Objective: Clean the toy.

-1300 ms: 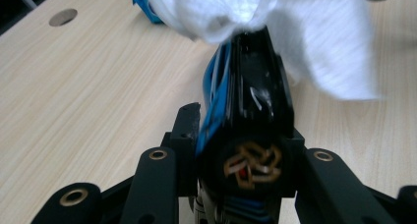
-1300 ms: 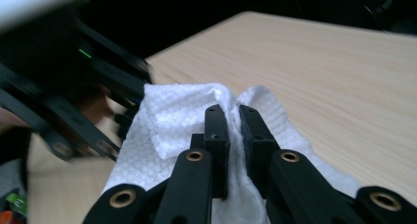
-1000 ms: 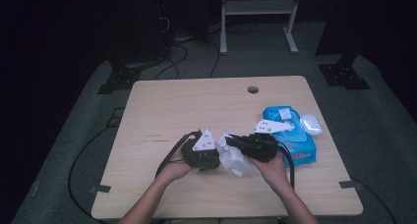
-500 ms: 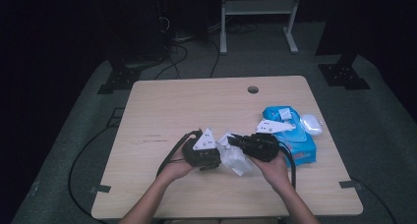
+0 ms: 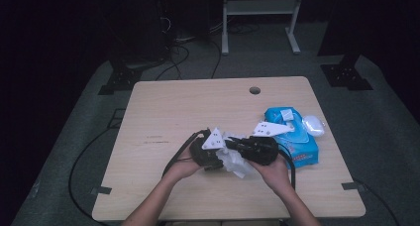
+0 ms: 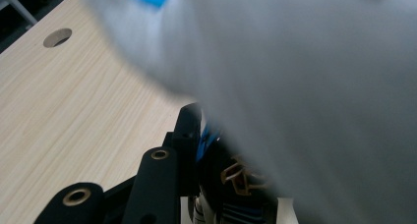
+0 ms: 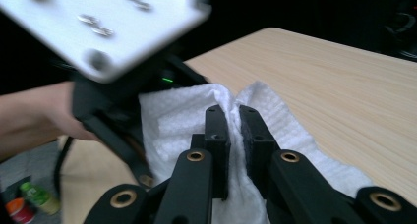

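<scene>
From the high view we see both hands meeting over the near middle of the table (image 5: 163,112). Our left gripper (image 5: 214,156) and right gripper (image 5: 236,145) point at each other, almost touching, with a crumpled white wipe (image 5: 235,161) bunched between and just under them. Off to the right lies a blue wipe pack (image 5: 297,141), near the right edge, with a small white lid-like piece (image 5: 313,125) beside its far corner. Cables trail from both grippers toward the near edge.

In the left gripper view the wipe (image 6: 305,86) hangs close and blurred across most of the frame, over the jaws. Our left gripper (image 6: 196,135) has its jaws drawn tight together; the wipe covers their tips, so we cannot make out the pinch itself. The wood table (image 6: 74,101) runs off to the left.

In the right gripper view our right gripper (image 7: 233,130) has its jaws narrow and clamped on a fold of the wipe (image 7: 172,121), which puffs out on both sides. The left gripper (image 7: 123,116) sits just beyond, its grey plate at the top, against the same wipe.
</scene>
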